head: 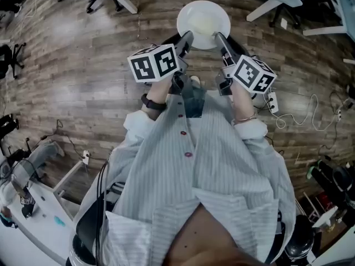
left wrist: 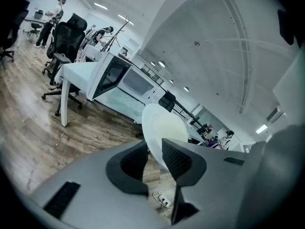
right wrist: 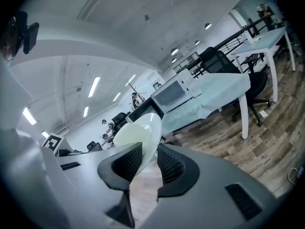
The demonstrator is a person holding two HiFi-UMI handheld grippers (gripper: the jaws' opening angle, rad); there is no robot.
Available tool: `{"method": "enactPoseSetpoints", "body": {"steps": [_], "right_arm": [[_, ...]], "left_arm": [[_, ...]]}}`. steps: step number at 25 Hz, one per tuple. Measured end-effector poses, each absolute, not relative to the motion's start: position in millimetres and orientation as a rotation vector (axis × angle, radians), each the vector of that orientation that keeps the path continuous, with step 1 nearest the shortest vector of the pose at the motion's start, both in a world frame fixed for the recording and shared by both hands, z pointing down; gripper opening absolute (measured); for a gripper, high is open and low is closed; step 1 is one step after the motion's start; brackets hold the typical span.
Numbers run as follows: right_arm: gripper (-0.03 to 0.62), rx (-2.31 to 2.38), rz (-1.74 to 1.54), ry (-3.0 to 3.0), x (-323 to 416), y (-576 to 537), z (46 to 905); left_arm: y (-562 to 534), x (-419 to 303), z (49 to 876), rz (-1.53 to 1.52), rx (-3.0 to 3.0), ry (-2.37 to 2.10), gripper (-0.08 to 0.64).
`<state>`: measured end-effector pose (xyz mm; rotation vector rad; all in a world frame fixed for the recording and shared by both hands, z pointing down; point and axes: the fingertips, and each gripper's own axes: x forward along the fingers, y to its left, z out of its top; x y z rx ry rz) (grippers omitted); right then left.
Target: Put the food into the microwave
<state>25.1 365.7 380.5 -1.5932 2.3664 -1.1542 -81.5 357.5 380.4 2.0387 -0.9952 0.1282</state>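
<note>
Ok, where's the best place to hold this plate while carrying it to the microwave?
The thin rim, at opposite edges, coming in from each side. The left gripper pinches the plate at its left rim, the right gripper at its right. The plate is wide and shallow, so only the lip fits between jaws, and two holds should keep the food level.

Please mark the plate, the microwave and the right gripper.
plate point(head: 182, 21), head view, left rim.
microwave point(left wrist: 136, 83), left gripper view, its front.
right gripper point(right wrist: 149, 148), right gripper view, midway between the fingertips.
</note>
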Motion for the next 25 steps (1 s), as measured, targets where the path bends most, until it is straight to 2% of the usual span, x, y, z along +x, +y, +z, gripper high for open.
{"method": "enactPoseSetpoints", "body": {"steps": [12,25], "right_arm": [[0.115,-1.598,-1.196,2.344,38,353,392],[0.117,-1.625,-1.197,2.332,46,267,394]], "left_arm": [[344,-69,389,0.142,2.025,-0.991,0.095],[255,-60,393,0.154,2.022,-0.963,0.095]]}}
